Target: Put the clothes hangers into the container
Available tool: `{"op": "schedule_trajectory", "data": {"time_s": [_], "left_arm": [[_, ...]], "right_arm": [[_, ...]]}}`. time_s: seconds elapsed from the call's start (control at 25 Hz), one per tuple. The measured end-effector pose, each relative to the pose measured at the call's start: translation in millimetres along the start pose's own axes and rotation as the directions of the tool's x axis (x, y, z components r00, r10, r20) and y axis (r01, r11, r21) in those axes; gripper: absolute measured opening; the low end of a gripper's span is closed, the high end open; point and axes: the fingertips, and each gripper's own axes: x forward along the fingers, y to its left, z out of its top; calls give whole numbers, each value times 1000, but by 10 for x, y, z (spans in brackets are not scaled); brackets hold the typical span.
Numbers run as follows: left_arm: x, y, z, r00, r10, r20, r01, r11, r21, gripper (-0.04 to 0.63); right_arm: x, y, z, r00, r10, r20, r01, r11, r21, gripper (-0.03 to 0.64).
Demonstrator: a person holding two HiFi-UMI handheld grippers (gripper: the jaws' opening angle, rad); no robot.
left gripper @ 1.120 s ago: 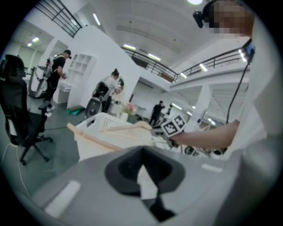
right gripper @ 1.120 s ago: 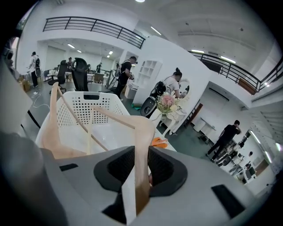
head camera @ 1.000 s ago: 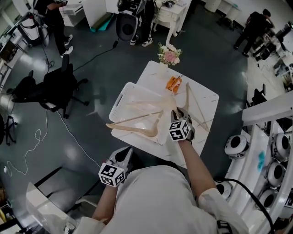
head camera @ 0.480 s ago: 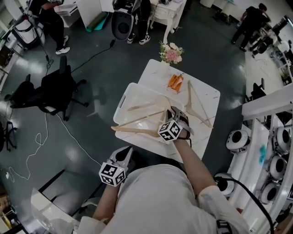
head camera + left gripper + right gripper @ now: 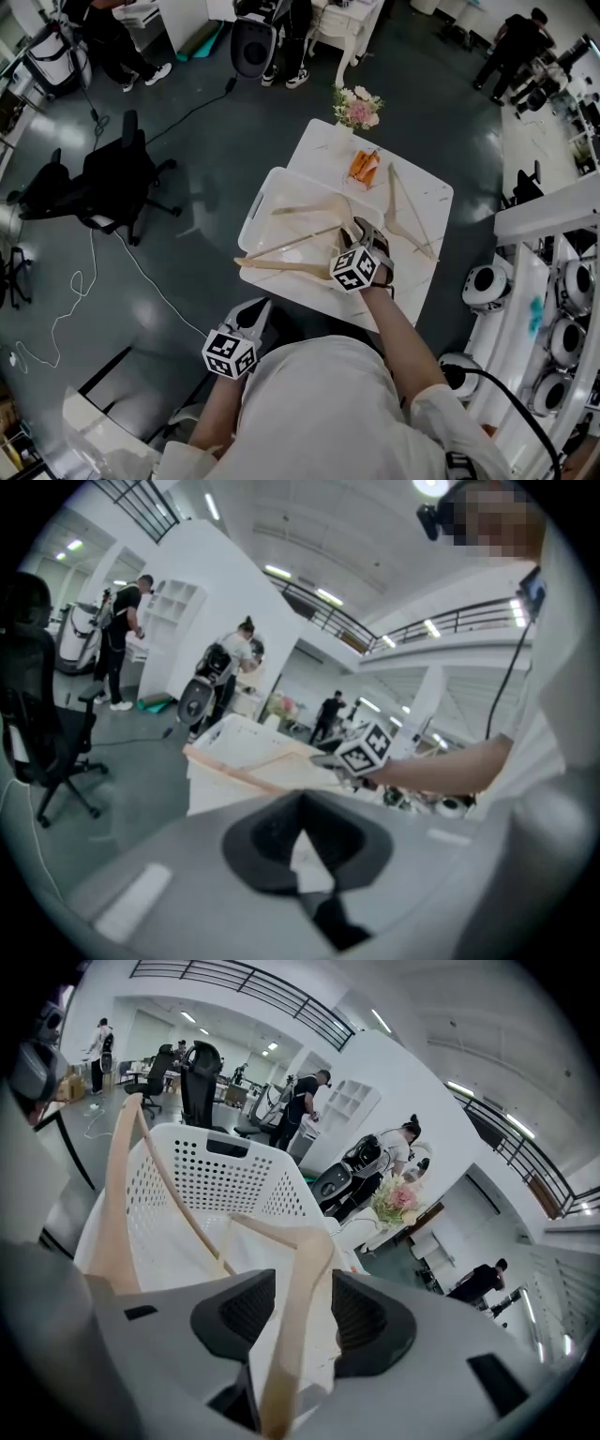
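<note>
Table (image 5: 323,150) bearing white container (image 5: 265,187) stands on dark glossy floor (image 5: 187,300).

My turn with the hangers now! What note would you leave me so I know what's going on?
Right hand-held gripper: jaws have just been opening; now open around a wooden hanger, pads not pressing it.
Left hand-held gripper: shut, empty, low by the person's side.
That wooden hanger lies across the white basket's near rim, one end sticking out.
Done: another hanger seems to lie inside already.
Left: nudge this one fully in, then fetch the last hanger from the table, right of the basket.
</note>
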Motion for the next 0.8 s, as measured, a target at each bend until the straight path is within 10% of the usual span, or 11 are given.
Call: {"op": "schedule_trajectory", "data": {"time_s": [0.52, 0.8], "left_arm": [[104, -65, 47, 1000, -28, 0, 28, 999, 16, 1], [173, -125, 66, 999, -39, -9, 40, 999, 31, 1]], "right_arm": [[-551, 10, 97, 982, 177, 71, -182, 981, 62, 164], [-993, -161, -46, 984, 139, 110, -149, 985, 91, 163]]}}
